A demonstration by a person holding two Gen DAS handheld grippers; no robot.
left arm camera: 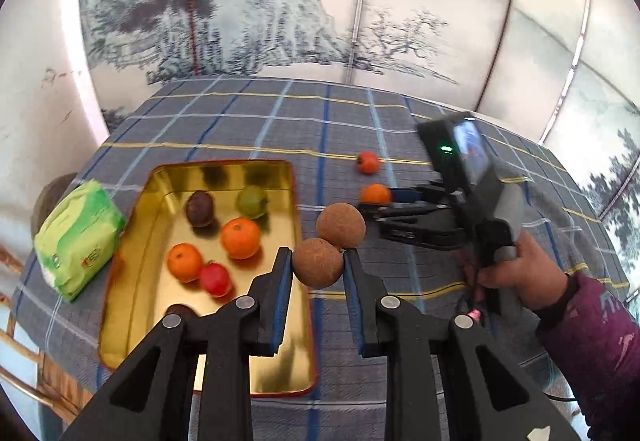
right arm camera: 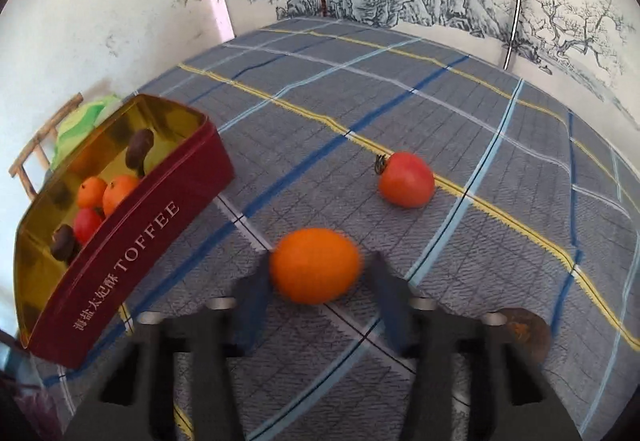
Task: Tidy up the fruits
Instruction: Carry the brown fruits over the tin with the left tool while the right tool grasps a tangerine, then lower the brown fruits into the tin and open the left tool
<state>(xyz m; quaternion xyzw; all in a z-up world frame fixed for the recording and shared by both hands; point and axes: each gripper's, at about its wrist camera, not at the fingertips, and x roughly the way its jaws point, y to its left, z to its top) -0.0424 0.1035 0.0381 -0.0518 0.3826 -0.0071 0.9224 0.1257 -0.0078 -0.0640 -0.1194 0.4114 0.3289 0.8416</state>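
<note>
- Presently, the left gripper (left arm camera: 317,261) has a brown round fruit (left arm camera: 318,263) between its two fingers; both pads sit against its sides, so the jaws are clamped on it.
- A second brown fruit (left arm camera: 341,227) touches the first on its far side, beyond the fingertips, resting on the checked tablecloth (left arm camera: 280,121).
- The right gripper (right arm camera: 316,269) brackets an orange (right arm camera: 315,265); its fingers stand on either side with a narrow gap on the right, jaws spread, not pressing.
- A red tomato-like fruit (right arm camera: 406,179) lies on the cloth, farther out and well apart from the fingers.
- The toffee tin (left arm camera: 140,241) lies left of both grippers and holds oranges, a red fruit, a green one and dark ones.
- A green tissue pack (left arm camera: 78,237) lies just beside the tin.
</note>
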